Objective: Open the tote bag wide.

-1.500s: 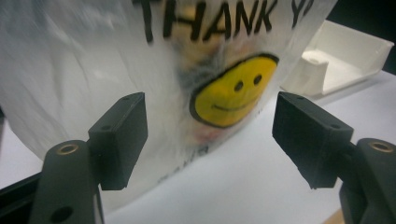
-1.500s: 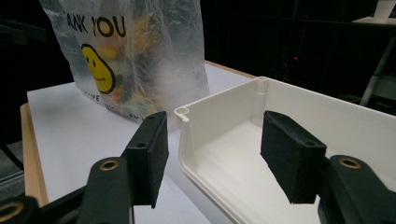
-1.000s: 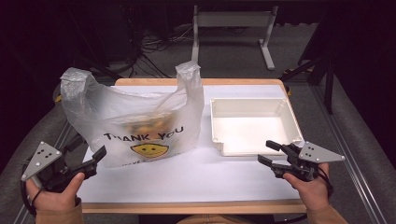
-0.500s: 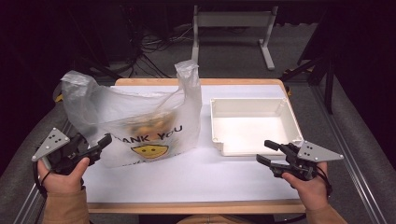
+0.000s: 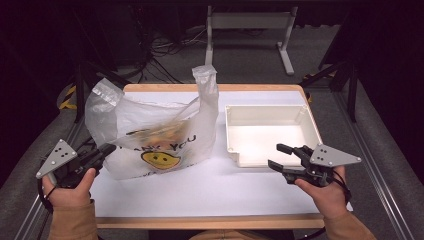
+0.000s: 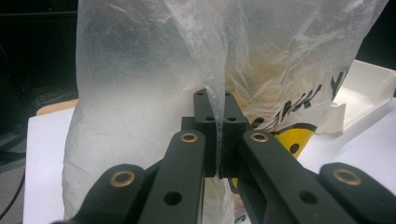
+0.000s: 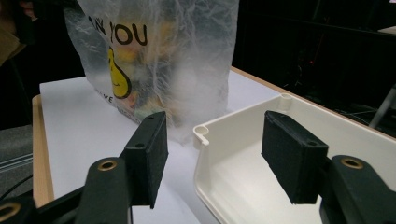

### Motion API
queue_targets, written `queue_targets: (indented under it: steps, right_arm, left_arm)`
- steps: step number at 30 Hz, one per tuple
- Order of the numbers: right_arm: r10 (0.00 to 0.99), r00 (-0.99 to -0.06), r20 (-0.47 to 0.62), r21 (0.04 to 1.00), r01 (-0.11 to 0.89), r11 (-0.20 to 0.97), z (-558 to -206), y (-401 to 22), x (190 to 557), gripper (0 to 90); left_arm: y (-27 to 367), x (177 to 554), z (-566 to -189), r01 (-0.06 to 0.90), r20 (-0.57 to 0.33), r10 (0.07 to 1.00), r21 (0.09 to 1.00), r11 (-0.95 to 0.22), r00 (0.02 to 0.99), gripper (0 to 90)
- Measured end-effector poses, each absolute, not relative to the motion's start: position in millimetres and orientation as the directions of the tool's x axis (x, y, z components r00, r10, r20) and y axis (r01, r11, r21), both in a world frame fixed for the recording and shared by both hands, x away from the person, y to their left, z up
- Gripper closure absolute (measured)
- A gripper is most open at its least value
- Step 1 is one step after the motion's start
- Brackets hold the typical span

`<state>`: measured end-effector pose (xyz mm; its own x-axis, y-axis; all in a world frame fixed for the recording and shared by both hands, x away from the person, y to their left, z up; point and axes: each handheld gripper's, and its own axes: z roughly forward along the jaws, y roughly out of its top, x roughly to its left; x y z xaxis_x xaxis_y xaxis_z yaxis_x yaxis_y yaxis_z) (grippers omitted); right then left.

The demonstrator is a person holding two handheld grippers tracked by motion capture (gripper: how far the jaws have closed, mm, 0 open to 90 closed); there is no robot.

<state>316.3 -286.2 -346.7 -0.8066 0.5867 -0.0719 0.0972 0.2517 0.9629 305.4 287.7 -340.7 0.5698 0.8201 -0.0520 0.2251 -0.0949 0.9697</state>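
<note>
- Thin crinkly plastic is what my left gripper [image 6: 215, 135] has got right now. Its jaws have just been closing, and the left gripper view shows a fold of the plastic bag [image 5: 150, 132] pinched flat between the pads.
- Right gripper [image 5: 283, 156] is gaping with nothing between the pads. It hovers over the near edge of the white tray [image 5: 310, 122], aimed toward the bag.
- The bag stands on the left half of the white table [image 5: 200, 187], just beside the tray. It's a translucent "THANK YOU" smiley one, with two handle loops sticking up and something yellowish-orange inside that I can't make out.
- My read on handling: the film is soft and slippery and will stretch or tear if I yank it. The load looks light but will slump and swing. The low side pinch I've got is fine for steadying. For lifting or opening I'd go for the handle loops up top.
- Pose: left hand [image 5: 70, 187] sits low at the table's left corner, gripper pointing level into the bag's side. Right hand [image 5: 325, 192] is at the near right, gripper roughly level, one jaw stacked above the other.
</note>
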Motion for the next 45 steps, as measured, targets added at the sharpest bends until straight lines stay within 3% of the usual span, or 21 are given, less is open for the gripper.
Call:
queue_targets:
  steps: [8,17,22,33,35,37,38,39,40,45]
  right_arm:
    - [0.544,-0.833,-0.097,0.958,0.071,0.279,-331.0,-260.1,331.2,40.9]
    - [0.48,-0.866,-0.14,0.949,0.022,0.316,-312.0,-202.5,364.3,32.3]
    - [0.448,-0.883,-0.137,0.949,0.011,0.314,-305.5,-177.7,374.5,30.7]
    - [0.422,-0.897,-0.133,0.95,0.005,0.312,-303.5,-142.2,393.8,29.5]
    - [0.415,-0.897,-0.151,0.948,-0.013,0.317,-302.8,-136.5,395.3,40.9]
    - [0.408,-0.892,-0.192,0.942,-0.05,0.333,-300.4,-135.0,392.8,75.5]
    - [0.408,-0.892,-0.192,0.942,-0.05,0.333,-300.4,-135.0,392.8,75.5]
    - [0.403,-0.894,-0.195,0.942,-0.057,0.33,-299.7,-134.1,392.1,85.7]
    - [0.4,-0.894,-0.202,0.941,-0.064,0.332,-299.6,-133.2,391.6,90.0]
    - [0.412,-0.891,-0.188,0.941,-0.043,0.337,-303.8,-131.0,391.5,90.0]
  left_arm:
    - [286.1,305.9,-342.8,0.231,-0.048,0.822,0.967,-0.103,0.568,89.1]
    - [285.6,306.1,-343.4,0.229,-0.043,0.823,0.967,-0.107,0.567,88.2]
    - [284.6,306.7,-345.1,0.227,-0.039,0.823,0.968,-0.11,0.567,83.8]
    - [283.3,307.8,-344.8,0.232,-0.035,0.813,0.965,-0.124,0.581,83.8]
    - [282.6,308.3,-345.0,0.232,-0.036,0.812,0.965,-0.123,0.582,84.6]
    - [282.6,308.6,-345.2,0.231,-0.035,0.811,0.965,-0.124,0.584,85.6]
    - [282.9,308.6,-345.4,0.231,-0.036,0.811,0.965,-0.124,0.584,85.6]
    - [283.8,308.5,-345.6,0.228,-0.035,0.811,0.966,-0.123,0.584,86.2]
    - [284.8,308.2,-345.4,0.231,-0.037,0.812,0.965,-0.122,0.583,86.7]
    - [287.3,308.8,-347.5,0.235,-0.038,0.814,0.964,-0.123,0.58,89.0]
